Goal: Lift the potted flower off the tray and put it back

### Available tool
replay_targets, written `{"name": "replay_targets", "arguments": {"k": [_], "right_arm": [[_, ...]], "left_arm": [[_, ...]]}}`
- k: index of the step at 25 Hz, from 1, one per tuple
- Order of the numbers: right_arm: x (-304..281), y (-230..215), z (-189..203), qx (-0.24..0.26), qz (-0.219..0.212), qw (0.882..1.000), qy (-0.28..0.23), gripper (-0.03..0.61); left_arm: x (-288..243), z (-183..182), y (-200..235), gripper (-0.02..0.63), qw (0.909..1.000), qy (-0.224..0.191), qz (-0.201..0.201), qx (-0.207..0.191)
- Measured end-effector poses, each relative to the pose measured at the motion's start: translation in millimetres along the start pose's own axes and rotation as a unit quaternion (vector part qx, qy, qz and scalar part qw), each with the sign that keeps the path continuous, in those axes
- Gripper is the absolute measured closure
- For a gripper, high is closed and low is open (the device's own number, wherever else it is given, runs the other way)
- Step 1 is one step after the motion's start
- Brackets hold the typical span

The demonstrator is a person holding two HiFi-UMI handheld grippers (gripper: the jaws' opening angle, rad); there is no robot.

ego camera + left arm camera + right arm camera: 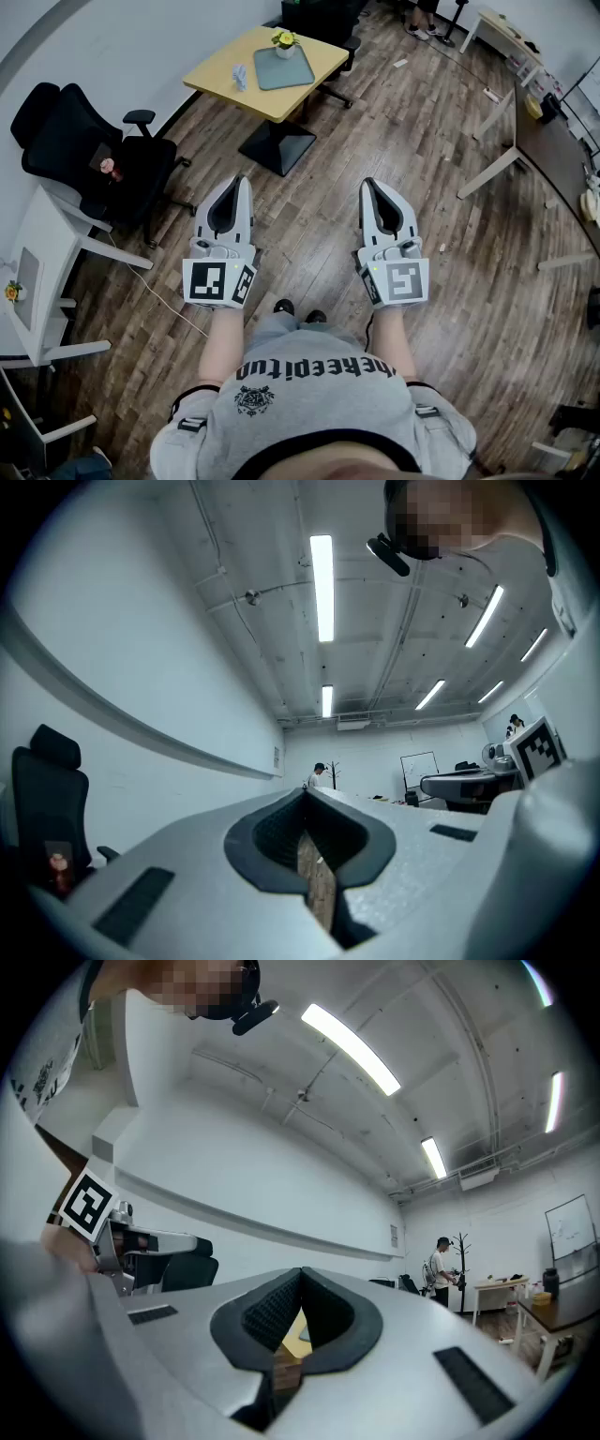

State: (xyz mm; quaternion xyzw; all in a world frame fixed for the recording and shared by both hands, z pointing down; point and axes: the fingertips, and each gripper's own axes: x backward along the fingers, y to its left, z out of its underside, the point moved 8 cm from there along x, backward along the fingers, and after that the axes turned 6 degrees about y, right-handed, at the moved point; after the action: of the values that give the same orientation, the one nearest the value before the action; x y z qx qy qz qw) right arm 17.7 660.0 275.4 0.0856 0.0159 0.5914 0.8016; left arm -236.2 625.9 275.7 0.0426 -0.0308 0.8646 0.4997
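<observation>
In the head view a potted flower point(285, 43) with yellow blooms stands on a grey tray point(281, 67) on a yellow table point(267, 70) far ahead across the room. My left gripper point(240, 180) and right gripper point(367, 184) are held side by side in front of me, well short of the table, both shut with nothing between the jaws. The left gripper view shows its jaws point(305, 797) meeting at the tips over wood floor. Through the right gripper's shut jaws point(301, 1277) a strip of the yellow table shows.
A black office chair point(89, 155) stands at the left beside a white desk point(37, 272). More desks point(553, 141) line the right side. A small pale object point(239, 77) sits on the yellow table. A person point(441, 1269) stands at the far wall. Wood floor point(309, 234) lies between me and the table.
</observation>
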Motion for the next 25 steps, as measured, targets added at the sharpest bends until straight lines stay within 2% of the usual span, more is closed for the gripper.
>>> {"name": "replay_targets", "arguments": {"k": [13, 19, 25], "right_arm": [[9.9, -0.3, -0.6, 0.0, -0.006, 1.0, -0.007, 0.575], [15.6, -2.4, 7.3, -0.016, -0.027, 0.999, -0.02, 0.575], [-0.1, -9.5, 14.2, -0.011, -0.032, 0.999, -0.01, 0.575]], "left_arm": [[8.5, -4.3, -10.0, 0.61, 0.9999, -0.003, -0.008, -0.008], [15.2, 4.4, -19.7, 0.609, 0.9998, -0.008, -0.014, -0.007], [-4.6, 11.9, -17.5, 0.609, 0.9999, -0.007, -0.009, -0.003]]}}
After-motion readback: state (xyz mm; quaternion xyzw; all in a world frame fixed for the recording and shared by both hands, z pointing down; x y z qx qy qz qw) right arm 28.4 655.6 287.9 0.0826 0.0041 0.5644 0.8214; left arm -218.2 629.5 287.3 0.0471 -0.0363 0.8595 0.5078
